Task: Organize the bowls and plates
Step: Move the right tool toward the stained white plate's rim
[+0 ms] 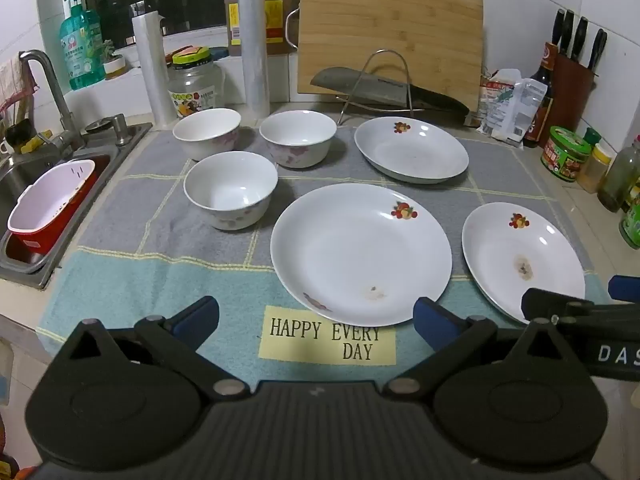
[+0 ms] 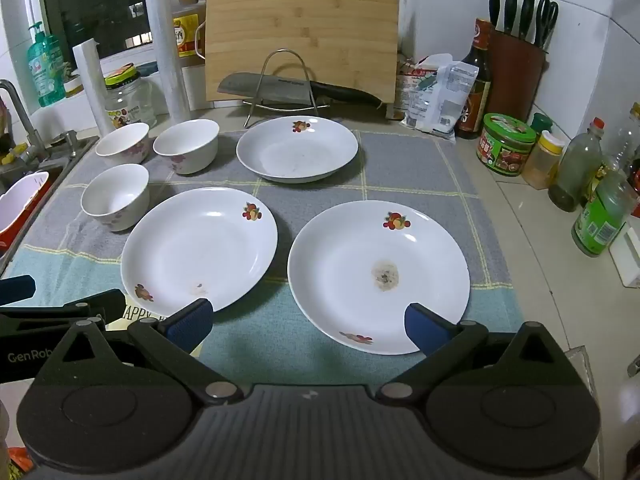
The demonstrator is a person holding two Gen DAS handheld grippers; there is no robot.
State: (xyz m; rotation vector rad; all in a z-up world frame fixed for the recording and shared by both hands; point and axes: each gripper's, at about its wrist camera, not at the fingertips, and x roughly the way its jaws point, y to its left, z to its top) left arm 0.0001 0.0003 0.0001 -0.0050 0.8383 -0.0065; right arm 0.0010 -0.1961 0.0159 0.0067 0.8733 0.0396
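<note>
Three white plates with fruit prints lie apart on a grey and teal mat [image 1: 132, 288]: a far plate [image 1: 411, 149] [image 2: 297, 148], a middle plate [image 1: 361, 253] [image 2: 199, 246] and a right plate [image 1: 523, 258] [image 2: 378, 274] with a brown stain. Three white bowls stand upright at the mat's left: two at the back [image 1: 207, 133] [image 1: 298, 139] and one nearer [image 1: 231, 188] [image 2: 115, 196]. My left gripper [image 1: 316, 320] hovers open above the mat's front edge, before the middle plate. My right gripper [image 2: 308, 326] hangs open over the right plate's near rim. Neither holds anything.
A sink [image 1: 24, 184] with a red-and-white basket [image 1: 48, 208] lies left of the mat. Behind stand a wooden cutting board [image 1: 390, 36], a cleaver on a wire rack [image 1: 384, 88], jars and rolls. Bottles, a green tin [image 2: 506, 150] and a knife block [image 2: 516, 68] crowd the right.
</note>
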